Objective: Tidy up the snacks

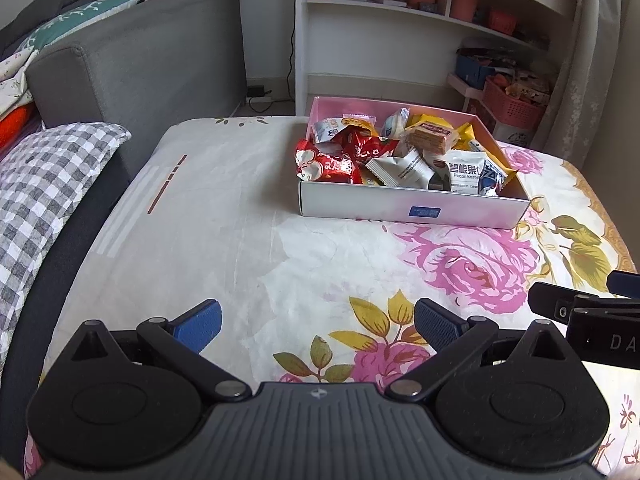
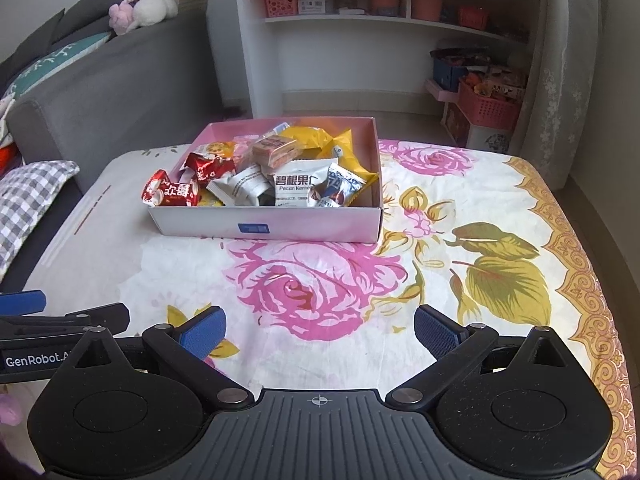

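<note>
**Both tools spread, snack box ahead**

Your left tool hangs low over the floral cloth on the worktop, its blue pads spread wide with nothing between them. Your right tool sits just beside it, its pads equally spread and holding nothing. Each tool shows at the edge of the other's view.

The open box lies well ahead of both tools, apart from them, on the cloth. From the left tool it sits ahead and to the right; from the right tool, ahead and slightly left. Snack packets fill it, with a red packet overhanging its near left corner.

Beyond the box stands a white shelf unit. A grey sofa stands to the left.
</note>
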Demonstrator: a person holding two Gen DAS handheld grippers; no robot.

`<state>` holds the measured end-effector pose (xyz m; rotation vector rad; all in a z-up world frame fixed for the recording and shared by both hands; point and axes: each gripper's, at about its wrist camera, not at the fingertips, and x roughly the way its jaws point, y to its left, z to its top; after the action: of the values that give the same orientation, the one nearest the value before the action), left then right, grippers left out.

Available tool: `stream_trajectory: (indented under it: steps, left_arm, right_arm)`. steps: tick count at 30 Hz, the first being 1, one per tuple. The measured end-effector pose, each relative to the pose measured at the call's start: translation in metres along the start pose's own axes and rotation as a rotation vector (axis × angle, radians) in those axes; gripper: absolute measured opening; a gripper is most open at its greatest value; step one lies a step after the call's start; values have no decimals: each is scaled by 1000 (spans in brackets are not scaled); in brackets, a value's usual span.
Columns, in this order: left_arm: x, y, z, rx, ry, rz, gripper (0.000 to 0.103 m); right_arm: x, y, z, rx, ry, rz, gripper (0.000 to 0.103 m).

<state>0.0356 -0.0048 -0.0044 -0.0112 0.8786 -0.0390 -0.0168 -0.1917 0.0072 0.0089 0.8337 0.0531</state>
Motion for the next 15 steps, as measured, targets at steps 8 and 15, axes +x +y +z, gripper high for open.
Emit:
stream_trajectory:
  steps: [8,15]
  left_arm:
    - [-1,3,1,-2,-8,6,103]
    - [-3,1,2,1,-15,1,103]
  right_arm:
    - [2,2,0,7,5,-2,101]
    - [5,2,-2,4,13,-5,101]
